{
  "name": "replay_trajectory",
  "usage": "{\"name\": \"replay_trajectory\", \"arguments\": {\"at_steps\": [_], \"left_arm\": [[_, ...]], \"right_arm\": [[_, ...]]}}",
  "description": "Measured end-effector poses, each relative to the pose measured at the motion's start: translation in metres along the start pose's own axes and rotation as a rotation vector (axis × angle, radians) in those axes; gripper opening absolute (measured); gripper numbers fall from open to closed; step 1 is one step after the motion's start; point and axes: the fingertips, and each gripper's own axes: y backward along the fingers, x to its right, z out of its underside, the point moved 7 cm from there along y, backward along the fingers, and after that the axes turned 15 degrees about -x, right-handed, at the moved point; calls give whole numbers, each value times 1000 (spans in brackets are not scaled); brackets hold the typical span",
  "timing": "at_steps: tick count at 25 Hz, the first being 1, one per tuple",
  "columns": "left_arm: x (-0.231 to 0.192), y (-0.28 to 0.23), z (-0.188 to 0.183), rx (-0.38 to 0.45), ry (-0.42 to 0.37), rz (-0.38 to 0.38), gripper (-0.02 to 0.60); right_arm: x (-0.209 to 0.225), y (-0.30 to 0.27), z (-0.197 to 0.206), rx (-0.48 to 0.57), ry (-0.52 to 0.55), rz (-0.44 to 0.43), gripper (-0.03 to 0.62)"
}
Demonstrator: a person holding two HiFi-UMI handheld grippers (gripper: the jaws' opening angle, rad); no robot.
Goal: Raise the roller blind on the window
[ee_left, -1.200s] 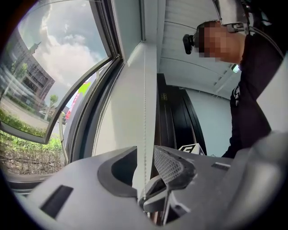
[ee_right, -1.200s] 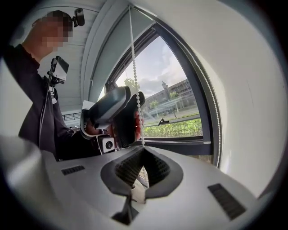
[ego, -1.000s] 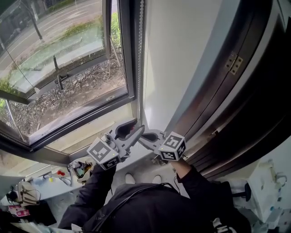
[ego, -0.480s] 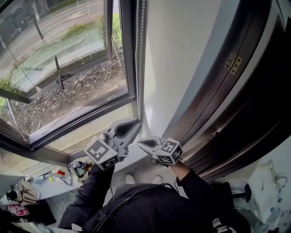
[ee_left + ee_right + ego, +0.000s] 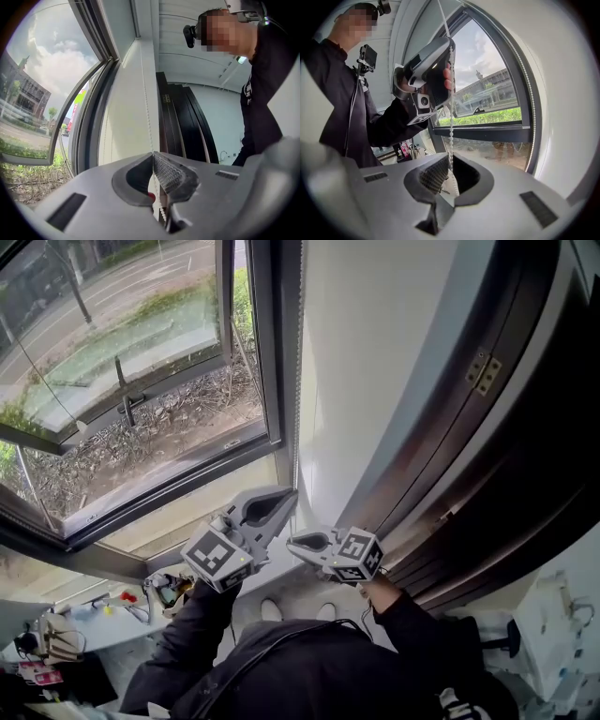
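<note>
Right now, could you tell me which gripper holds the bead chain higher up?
The left gripper: its jaws pinch the bead chain above the right gripper.

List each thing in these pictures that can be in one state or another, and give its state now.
left tool: shut on the bead chain; its jaws have just closed.
right tool: shut on the bead chain, lower down than the left tool.
bead chain: pinched by both tools, running straight between them.
window sash: tilted open outward.
</note>
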Motion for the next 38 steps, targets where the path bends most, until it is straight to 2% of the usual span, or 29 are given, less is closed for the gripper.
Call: {"name": "replay_trajectory", "arguments": {"at_steps": [1, 3, 8, 11, 15, 23, 30, 35, 38], "left_arm": [[0, -2, 3, -10, 0, 3, 14], [1, -6, 14, -37, 10, 9, 14], [-4, -20, 76, -134, 45, 18, 14], [-4, -26, 115, -195, 97, 29, 14], [1, -32, 144, -227, 132, 39, 14], [3, -42, 169, -256, 145, 31, 14], [11, -49, 203, -320, 141, 28, 8], [2, -42, 211, -290, 185, -2, 8], [-7, -37, 206, -272, 195, 12, 8]], "right_arm": [[2, 2, 0, 12, -6, -4, 34], [5, 9, -4, 54, -28, -14, 138], [11, 33, -18, 164, -22, 18, 215], [14, 45, -25, 193, -13, 34, 222], [14, 52, -30, 216, 2, 53, 222], [11, 47, -31, 216, -4, 55, 221], [11, 46, -29, 209, -5, 63, 221], [10, 47, -28, 212, -8, 70, 221], [10, 46, -25, 208, -10, 85, 221]]}}
